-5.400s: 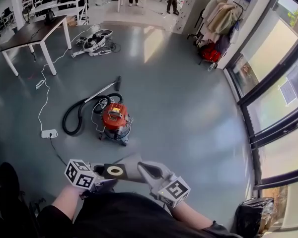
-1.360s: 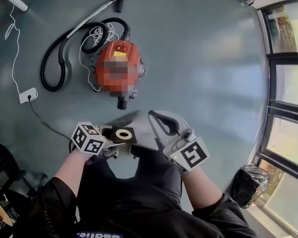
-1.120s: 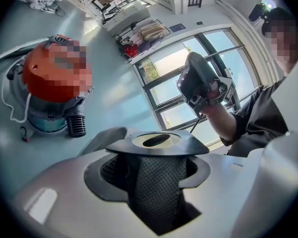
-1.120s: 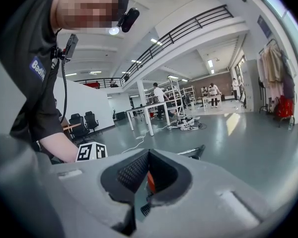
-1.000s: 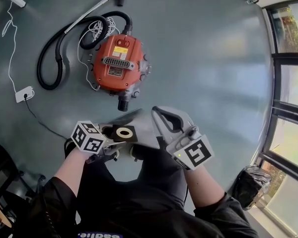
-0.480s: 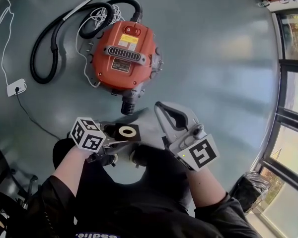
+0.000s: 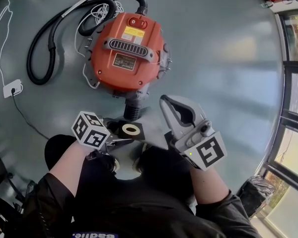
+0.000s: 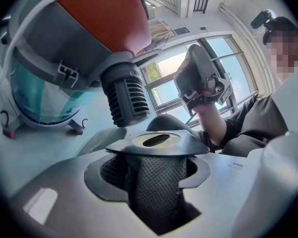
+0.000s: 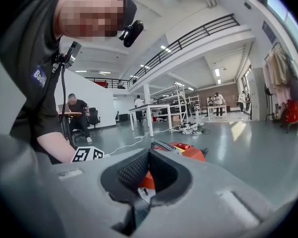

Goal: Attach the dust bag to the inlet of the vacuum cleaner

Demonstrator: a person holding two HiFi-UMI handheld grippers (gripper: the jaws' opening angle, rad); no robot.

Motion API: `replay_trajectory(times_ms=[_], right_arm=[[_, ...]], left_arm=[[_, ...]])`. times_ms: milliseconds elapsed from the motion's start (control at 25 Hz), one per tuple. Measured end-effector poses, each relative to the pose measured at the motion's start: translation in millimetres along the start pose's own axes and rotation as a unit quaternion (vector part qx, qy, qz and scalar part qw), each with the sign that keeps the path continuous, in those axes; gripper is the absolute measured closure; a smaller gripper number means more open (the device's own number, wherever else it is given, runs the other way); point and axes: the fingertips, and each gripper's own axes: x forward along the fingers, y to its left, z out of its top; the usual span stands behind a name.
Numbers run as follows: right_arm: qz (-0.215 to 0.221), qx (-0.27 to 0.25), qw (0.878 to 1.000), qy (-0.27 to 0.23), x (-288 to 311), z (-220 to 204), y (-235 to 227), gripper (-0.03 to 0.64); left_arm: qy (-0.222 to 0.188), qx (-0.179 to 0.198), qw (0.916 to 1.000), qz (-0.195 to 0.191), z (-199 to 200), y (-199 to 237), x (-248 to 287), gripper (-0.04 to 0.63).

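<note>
The orange vacuum (image 7: pixel 126 48) stands on the grey floor (image 7: pixel 218 58), its ribbed grey inlet (image 7: pixel 134 107) pointing toward the person. A black hose (image 7: pixel 44 38) curls at its left side, and a white cord (image 7: pixel 7 29) runs to a socket (image 7: pixel 12 88)

The left gripper (image 7: pixel 118 139) is clamped on the edge of the bag's black collar (image 7: pixel 130 130). The collar lies flat with its ring hole facing up. In the head view it sits just in front of the inlet's mouth. The left gripper view shows the collar (image 8: pixel 156 143) across the mesh pads, with the inlet (image 8: pixel 125 95) just above and to the left of it. The two are apart, so the collar is not on the inlet

The bag (image 7: pixel 154 135) is grey cloth, trailing from the collar toward the right gripper (image 7: pixel 168 105), which hangs just right of the inlet. The right gripper's jaws are together. I cannot tell whether any cloth is caught between them. Its own view looks through the notch in the pads at the vacuum's orange top (image 9: pixel 186 152)
</note>
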Motion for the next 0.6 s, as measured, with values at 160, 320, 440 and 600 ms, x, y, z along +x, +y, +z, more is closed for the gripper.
replay_trajectory(times_ms=[160,320,440,600], right_arm=[[0.005,-0.011,1.0,-0.015,5,-9,-3,0.623],[0.011,-0.02,0.999,-0.031,7,-10,-6,0.623],[0.012,-0.023,0.999,-0.042,9,-11,-11,0.623],[0.015,-0.035,0.998,-0.055,12,-11,-12,0.623]], left_arm=[[-0.01,0.008,0.9999,0.0,10,9,1,0.333],[-0.017,0.01,0.9998,0.009,17,16,0,0.333],[-0.024,0.003,0.9997,0.009,20,22,-2,0.333],[-0.026,-0.007,0.9996,0.004,24,24,-3,0.333]])
